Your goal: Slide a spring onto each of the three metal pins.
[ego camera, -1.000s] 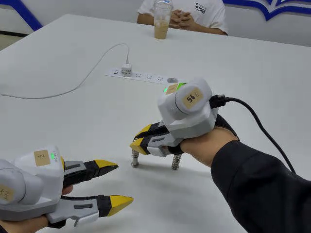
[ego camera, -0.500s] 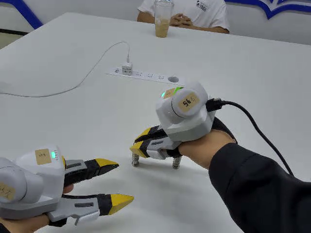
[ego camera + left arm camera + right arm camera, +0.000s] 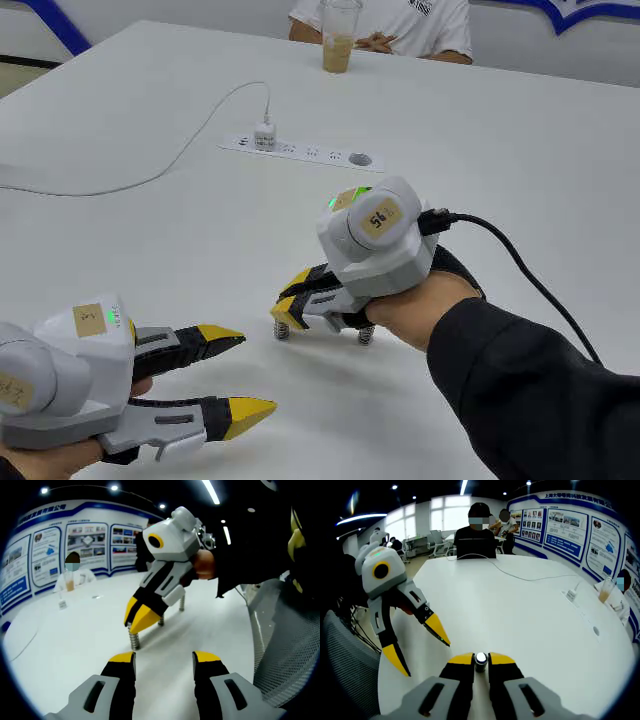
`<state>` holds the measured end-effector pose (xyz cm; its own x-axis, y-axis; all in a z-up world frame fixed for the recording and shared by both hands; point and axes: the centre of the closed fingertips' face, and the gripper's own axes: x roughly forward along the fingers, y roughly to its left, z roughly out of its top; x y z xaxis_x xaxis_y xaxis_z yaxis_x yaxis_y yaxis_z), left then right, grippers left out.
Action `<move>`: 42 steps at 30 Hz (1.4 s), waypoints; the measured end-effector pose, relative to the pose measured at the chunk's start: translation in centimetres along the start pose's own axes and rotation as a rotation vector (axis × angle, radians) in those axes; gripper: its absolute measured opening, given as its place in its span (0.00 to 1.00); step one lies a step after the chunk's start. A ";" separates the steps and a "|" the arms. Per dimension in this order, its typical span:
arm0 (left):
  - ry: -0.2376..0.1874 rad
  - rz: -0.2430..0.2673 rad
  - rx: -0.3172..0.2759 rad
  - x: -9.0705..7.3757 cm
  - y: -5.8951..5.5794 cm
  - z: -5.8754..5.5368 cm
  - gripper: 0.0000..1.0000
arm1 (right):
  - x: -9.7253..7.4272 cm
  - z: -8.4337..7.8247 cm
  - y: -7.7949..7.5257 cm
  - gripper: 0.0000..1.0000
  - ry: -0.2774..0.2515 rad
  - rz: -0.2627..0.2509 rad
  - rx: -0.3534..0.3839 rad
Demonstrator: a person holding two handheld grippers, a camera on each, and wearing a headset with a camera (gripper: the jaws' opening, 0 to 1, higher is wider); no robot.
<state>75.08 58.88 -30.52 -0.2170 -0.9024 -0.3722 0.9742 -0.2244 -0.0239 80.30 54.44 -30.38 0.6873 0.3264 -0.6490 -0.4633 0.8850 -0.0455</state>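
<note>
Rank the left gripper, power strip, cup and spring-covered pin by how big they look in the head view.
Largest: left gripper, but nearest the camera.
Next: power strip and cup, about alike; strip longer, cup taller and farthest off.
Smallest: spring-covered pin, partly hidden under the right gripper.

Bare table (image 3: 150, 260) between left tongs (image 3: 258, 373) and pins (image 3: 281, 330); right tongs (image 3: 282, 303) overhang pins

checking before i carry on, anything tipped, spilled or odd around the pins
Nothing stands out. The right gripper is shut on the top of a pin; it and the other pins stand upright on the table, left gripper open beside.
</note>
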 end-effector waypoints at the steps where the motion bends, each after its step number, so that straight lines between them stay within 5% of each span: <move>1: 0.000 0.000 -0.001 0.0 0.0 0.0 0.46 | 0.1 -0.1 0.0 0.12 0.002 0.001 -0.001; 42: -0.006 -0.005 0.015 0.1 -0.2 0.9 0.47 | -1.6 -1.0 -0.1 0.16 0.002 -0.027 0.019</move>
<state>74.81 58.47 -29.72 -0.2223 -0.9035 -0.3664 0.9721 -0.2345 -0.0115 78.67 53.49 -30.08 0.6986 0.3013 -0.6490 -0.4336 0.8998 -0.0489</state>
